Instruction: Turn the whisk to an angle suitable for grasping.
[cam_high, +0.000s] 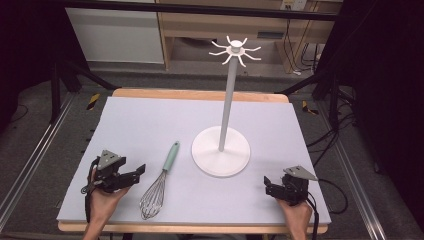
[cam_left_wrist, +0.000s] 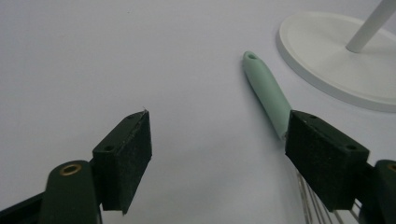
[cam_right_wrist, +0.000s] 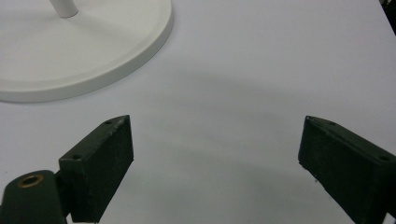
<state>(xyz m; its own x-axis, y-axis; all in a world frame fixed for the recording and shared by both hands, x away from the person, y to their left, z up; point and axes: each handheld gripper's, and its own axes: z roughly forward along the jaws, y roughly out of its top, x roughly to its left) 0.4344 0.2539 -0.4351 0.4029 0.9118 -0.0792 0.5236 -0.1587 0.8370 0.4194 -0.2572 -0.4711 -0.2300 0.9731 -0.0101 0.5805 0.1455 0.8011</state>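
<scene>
A whisk (cam_high: 158, 183) with a mint-green handle (cam_left_wrist: 268, 93) and wire loops lies on the pale mat, handle pointing away from me. A white stand (cam_high: 220, 150) with a round base (cam_right_wrist: 84, 51), a tall pole and hooks at the top rises right of it. My left gripper (cam_high: 138, 172) rests near the front left, open, just left of the whisk's wires; its right jaw overlaps the handle's lower end in the left gripper view. My right gripper (cam_high: 268, 183) sits at the front right, open and empty, right of the stand's base.
The mat (cam_high: 150, 120) covers a wooden table (cam_high: 200, 94). Beyond the far edge stand a wooden shelf unit (cam_high: 220, 25) and cables on the floor. Metal rails run along both sides of the table.
</scene>
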